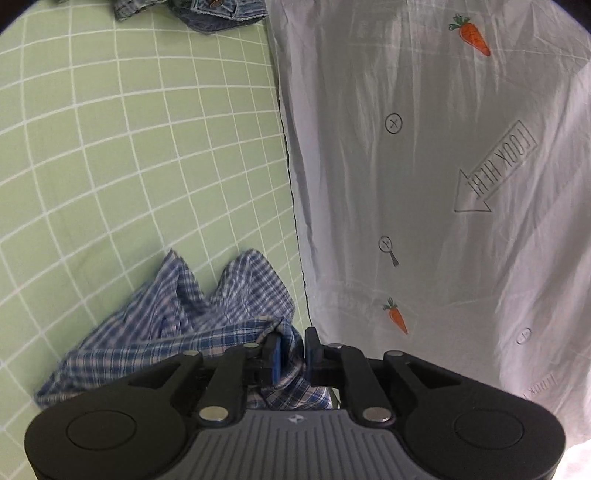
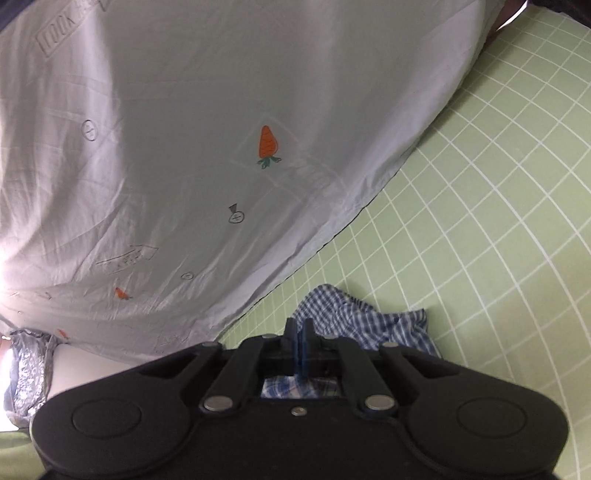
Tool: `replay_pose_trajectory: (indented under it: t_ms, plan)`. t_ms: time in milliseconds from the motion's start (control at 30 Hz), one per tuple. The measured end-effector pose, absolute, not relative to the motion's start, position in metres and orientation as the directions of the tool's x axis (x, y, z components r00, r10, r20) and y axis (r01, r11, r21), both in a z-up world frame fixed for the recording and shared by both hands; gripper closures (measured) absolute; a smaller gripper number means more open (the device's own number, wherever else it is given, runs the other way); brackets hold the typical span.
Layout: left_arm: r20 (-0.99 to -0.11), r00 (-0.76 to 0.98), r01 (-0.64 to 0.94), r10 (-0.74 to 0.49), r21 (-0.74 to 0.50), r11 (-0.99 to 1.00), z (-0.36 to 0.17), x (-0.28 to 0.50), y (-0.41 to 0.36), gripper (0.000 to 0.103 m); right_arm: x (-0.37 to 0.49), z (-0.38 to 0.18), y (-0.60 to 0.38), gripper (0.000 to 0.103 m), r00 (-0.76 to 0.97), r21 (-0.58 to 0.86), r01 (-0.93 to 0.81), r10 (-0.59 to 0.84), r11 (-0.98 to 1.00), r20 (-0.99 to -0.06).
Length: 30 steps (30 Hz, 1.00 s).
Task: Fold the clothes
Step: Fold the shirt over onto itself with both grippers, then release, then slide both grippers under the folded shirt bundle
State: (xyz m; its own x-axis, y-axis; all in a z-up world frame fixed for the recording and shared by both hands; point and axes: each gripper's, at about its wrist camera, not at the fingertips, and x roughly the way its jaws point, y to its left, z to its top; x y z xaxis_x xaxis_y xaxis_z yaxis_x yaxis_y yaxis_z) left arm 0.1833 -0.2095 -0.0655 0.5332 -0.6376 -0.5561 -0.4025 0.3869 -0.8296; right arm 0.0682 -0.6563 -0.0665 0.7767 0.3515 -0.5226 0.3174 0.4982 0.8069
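Left of the white carrot-print sheet [image 1: 424, 166], the green checked cover [image 1: 129, 147] lies open. Denim clothing [image 1: 207, 13] blocks its far edge, beside the sheet's corner.

Left hand-held gripper [image 1: 291, 354] slightly parted — right hand-held gripper [image 2: 298, 343] pinched tight.

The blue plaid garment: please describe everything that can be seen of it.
The blue plaid garment is thin woven cloth, checked in blue and white. It is crumpled and bunched, not yet folded, and rests on the green grid sheet beside the edge of the white carrot-print cover. The left gripper has a fold of it between its slightly parted jaws. The right gripper pinches another part, jaws almost closed. Collar, sleeves and buttons cannot be told.
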Motion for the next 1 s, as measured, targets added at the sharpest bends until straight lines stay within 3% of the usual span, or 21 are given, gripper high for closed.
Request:
replay_pose_trajectory:
  t_ms: [33,100,167,233,300,433,600,1000]
  plan:
    - [-0.570,0.531,-0.402,-0.627,-0.821,0.406,-0.067,0.192,-0.210,0.076,0.078,-0.071,-0.657,0.090,0.774,0.793,0.340,0.328,0.505,-0.541]
    - [-0.586,0.538,-0.395,-0.605,-0.810,0.433,-0.067,0.203,-0.211,0.057,0.090,-0.076,-0.659,0.056,0.771,0.775,0.369,0.296,0.513,-0.563]
    - [-0.591,0.561,-0.356,-0.579,-0.804,0.476,-0.063,0.205,-0.210,0.026,0.095,-0.078,-0.657,0.044,0.771,0.753,0.370,0.272,0.544,-0.576]
    - [-0.611,0.569,-0.300,-0.550,-0.777,0.554,-0.057,0.204,-0.210,0.020,0.097,-0.079,-0.651,0.038,0.756,0.709,0.362,0.254,0.605,-0.603]
    - [-0.674,0.545,-0.233,-0.499,-0.693,0.682,-0.055,0.200,-0.218,0.016,0.097,-0.082,-0.640,0.028,0.723,0.641,0.362,0.230,0.677,-0.652]
    - [-0.796,0.467,-0.065,-0.385,-0.465,0.883,-0.061,0.186,-0.241,0.013,0.091,-0.094,-0.618,0.023,0.654,0.531,0.339,0.211,0.777,-0.726]
    - [-0.868,0.392,0.086,-0.304,-0.295,0.952,-0.090,0.158,-0.265,0.012,0.082,-0.112,-0.599,0.013,0.602,0.444,0.306,0.190,0.842,-0.776]
    - [-0.873,0.369,0.066,-0.318,-0.316,0.946,-0.120,0.161,-0.270,0.005,0.098,-0.145,-0.583,0.002,0.565,0.465,0.303,0.236,0.832,-0.791]
